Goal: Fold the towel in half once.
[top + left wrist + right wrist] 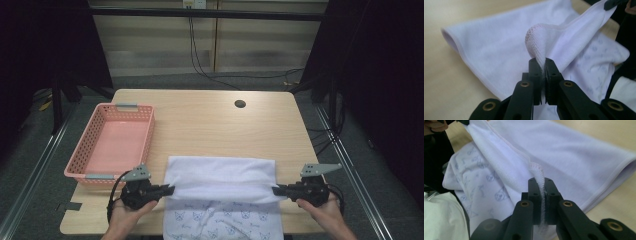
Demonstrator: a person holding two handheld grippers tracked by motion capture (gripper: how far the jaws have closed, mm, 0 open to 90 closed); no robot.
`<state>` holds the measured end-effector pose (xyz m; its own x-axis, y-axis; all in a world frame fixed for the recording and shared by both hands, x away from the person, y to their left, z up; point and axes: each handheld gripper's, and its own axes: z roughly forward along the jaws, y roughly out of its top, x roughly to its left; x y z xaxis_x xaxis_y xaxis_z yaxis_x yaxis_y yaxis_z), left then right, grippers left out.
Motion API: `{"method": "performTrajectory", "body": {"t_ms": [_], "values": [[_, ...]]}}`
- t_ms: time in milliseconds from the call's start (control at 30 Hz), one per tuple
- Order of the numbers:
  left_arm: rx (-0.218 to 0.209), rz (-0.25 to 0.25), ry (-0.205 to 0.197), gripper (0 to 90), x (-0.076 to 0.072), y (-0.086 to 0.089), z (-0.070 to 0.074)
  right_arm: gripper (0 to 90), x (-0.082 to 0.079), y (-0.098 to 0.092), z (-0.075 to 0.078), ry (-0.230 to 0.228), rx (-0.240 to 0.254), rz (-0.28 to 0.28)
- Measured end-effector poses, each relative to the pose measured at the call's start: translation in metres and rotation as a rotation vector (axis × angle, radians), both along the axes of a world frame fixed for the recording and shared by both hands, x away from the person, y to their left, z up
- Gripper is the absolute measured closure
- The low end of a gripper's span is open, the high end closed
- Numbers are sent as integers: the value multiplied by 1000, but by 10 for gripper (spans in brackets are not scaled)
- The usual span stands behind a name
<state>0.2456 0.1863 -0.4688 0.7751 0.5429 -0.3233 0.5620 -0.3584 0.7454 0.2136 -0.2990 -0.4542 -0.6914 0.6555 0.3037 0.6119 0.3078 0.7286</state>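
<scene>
Towel [220, 175]: white, mid-fold, right of basket [117, 142]. 2 corners pinched, 1 per left gripper [167, 190] and right gripper [276, 190], keeping the folding edge taut.

a white towel [222, 182] lies folded at the near edge of the wooden table [210, 117]. the left gripper [169, 189] pinches its left corner and the right gripper [276, 190] its right corner. a pink basket [90, 137] stands to the left, just beside the towel.

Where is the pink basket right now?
In the high view, the pink basket sits on the table's left side, just beyond the left claw and left of the white cloth.
</scene>
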Motion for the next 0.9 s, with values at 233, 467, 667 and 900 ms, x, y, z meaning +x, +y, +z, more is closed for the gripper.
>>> {"method": "performTrajectory", "body": {"t_ms": [233, 467, 667, 900], "values": [[86, -24, 87, 856, 3, -7, -20, 866, -1, 11, -27, 94, -73, 22], [140, -19, 99, 860, 5, -13, -26, 868, 2, 17, -40, 131, -117, 47], [144, -14, 79, 867, 14, -18, -27, 870, 6, 16, -40, 88, -149, 24], [160, 7, 50, 868, 47, -33, -28, 870, 29, 2, -41, 75, -156, -26]]}}
